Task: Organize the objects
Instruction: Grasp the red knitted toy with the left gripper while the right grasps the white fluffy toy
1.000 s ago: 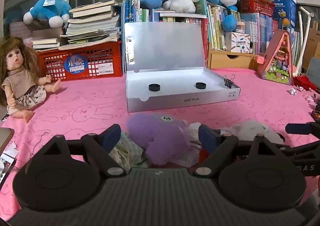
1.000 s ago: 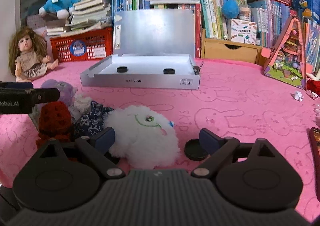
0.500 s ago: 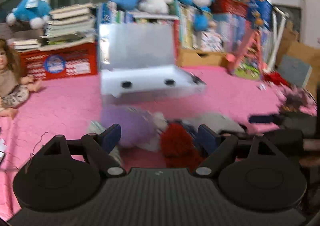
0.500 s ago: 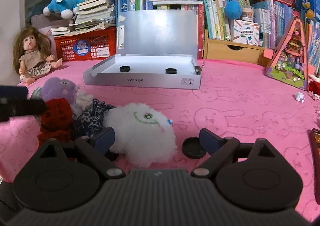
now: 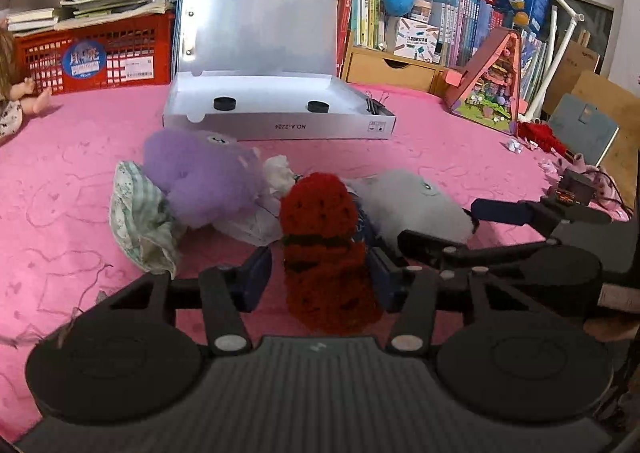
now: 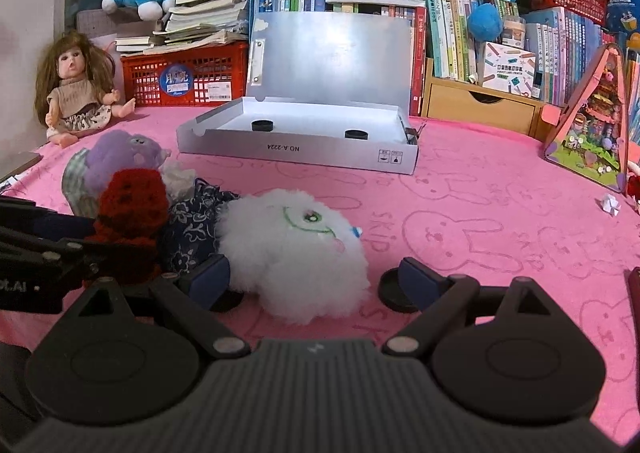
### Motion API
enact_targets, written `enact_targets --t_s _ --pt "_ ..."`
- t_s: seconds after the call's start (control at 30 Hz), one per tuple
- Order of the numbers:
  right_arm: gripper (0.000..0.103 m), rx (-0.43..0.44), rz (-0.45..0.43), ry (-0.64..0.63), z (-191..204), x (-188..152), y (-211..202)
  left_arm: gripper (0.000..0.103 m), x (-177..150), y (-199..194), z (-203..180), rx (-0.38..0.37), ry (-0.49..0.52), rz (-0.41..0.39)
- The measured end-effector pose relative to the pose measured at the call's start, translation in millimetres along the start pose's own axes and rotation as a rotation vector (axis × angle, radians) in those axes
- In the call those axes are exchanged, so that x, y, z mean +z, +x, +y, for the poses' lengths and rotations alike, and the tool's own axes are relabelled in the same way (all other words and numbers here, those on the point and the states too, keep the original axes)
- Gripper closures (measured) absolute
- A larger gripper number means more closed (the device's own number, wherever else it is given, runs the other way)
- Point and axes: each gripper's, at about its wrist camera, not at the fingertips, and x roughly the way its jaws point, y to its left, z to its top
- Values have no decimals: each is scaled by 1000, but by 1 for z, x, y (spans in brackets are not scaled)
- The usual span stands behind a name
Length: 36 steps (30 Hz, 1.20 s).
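Spreading across the whole tabletop (image 6: 500, 213): a pink cloth printed with rabbit outlines. Crowding the back of the room: rows of books (image 6: 452, 21), a red crate (image 6: 188, 77) under stacked papers, plush toys on top, a doll (image 6: 76, 89) sitting at the left. Lying open mid-table: a flat silver box (image 5: 280, 121), lid leaning upright.

Sitting in a small heap of soft toys: a red knitted toy (image 5: 324, 249), long axis running away from the left camera toward the box, near end closest to the lens. Closing around it: the left claw (image 5: 318, 277), right pad touching its side, left pad still a little apart.

Standing wide and holding nothing: the right claw (image 6: 316, 279), straddling a white fluffy toy (image 6: 296, 249), with a black disc (image 6: 394, 291) just behind its right finger.
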Motion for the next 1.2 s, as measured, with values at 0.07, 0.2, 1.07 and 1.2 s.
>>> enact_targets --t_s 0.07,0.2,1.07,1.2 --pt "7 3 2 -8 2 -1 2 44 1 4 0 -7 -10 7" --pt "7 -2 3 -23 3 0 7 44 1 11 -1 -5 -28 23" --pt "48 52 -67 88 -9 10 -6 57 12 -15 -7 -18 1 -36" --pt "34 58 -52 94 -12 9 -3 57 13 -17 -8 -13 5 -43"
